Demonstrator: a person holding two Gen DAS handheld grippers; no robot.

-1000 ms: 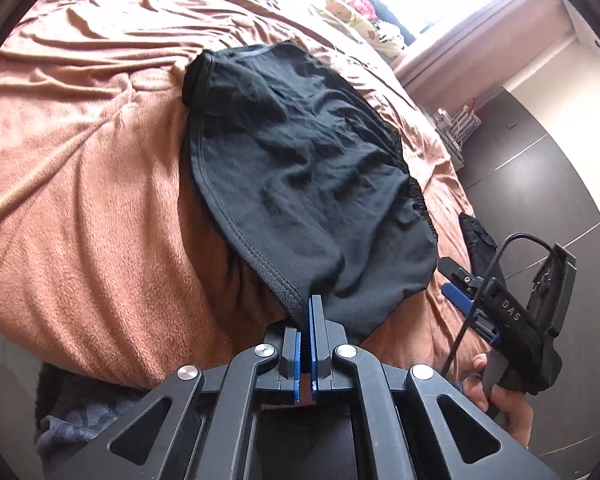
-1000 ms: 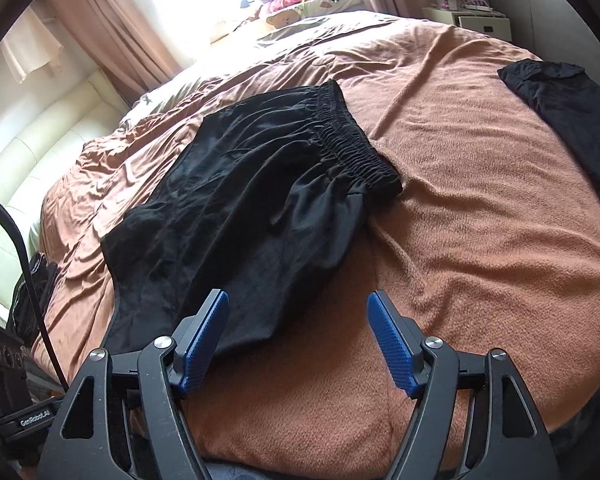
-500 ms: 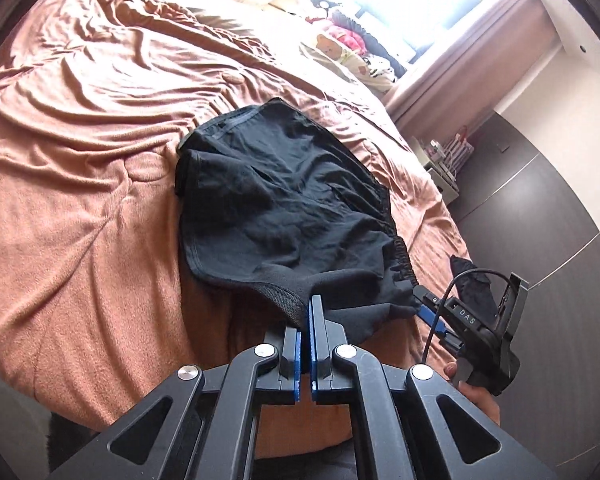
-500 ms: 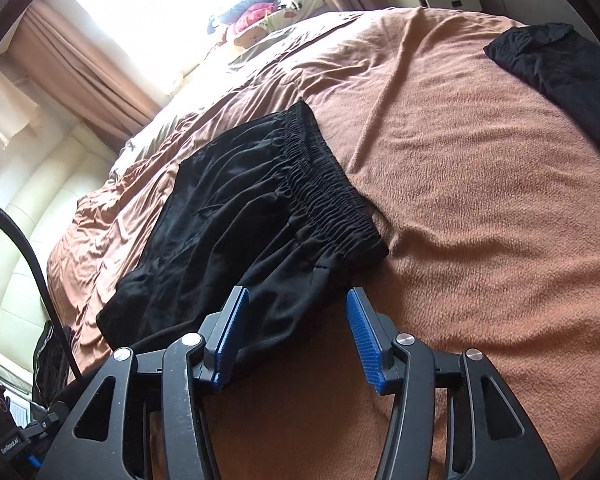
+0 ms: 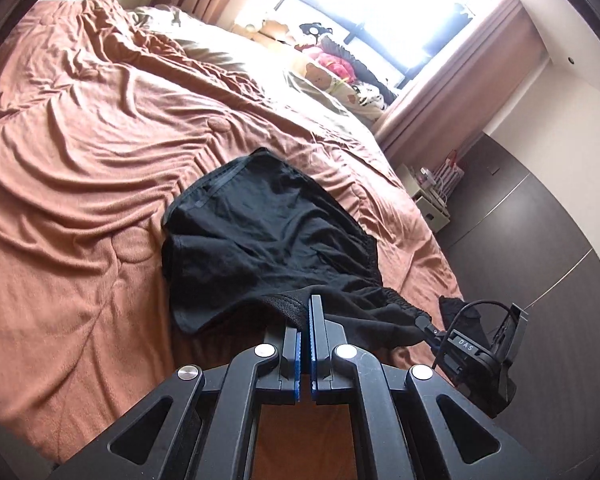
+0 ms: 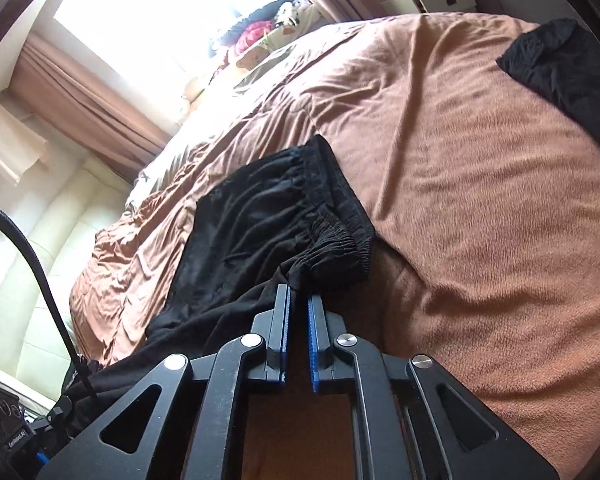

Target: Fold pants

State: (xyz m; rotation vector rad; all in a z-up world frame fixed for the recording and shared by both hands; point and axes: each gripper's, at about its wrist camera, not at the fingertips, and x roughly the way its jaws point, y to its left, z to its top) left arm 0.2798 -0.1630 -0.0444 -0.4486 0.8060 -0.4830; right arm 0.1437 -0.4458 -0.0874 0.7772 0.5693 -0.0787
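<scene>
I am holding the black pants [image 5: 268, 240] with both tools. In the left wrist view, my left gripper [image 5: 305, 304] is sitting in the lower middle of the frame, and its two blue-lined jaws are pressed together on a hem edge of the pants. The rest of the pants is lying on the brown blanket [image 5: 80, 160] in the middle of the frame, and the near part is lifting off it toward my tools. At the lower right of that view I am seeing my right gripper [image 5: 422, 322] from the side, pinching the stretchy waistband end of the same pants. In the right wrist view, the right gripper [image 6: 298, 292] is in the lower middle, and its jaws have just been closing; now they are clamped on the bunched cloth right below the waistband [image 6: 332, 236]. The pants [image 6: 252, 224] are spreading from the middle of that frame down to the lower left. Another dark cloth [image 6: 560, 64] is lying well apart on the blanket at the upper right. A bright window [image 5: 384, 12] with brown curtains [image 5: 460, 80] is filling the top of the left view, and some stuffed toys [image 5: 328, 64] are sitting below it.
</scene>
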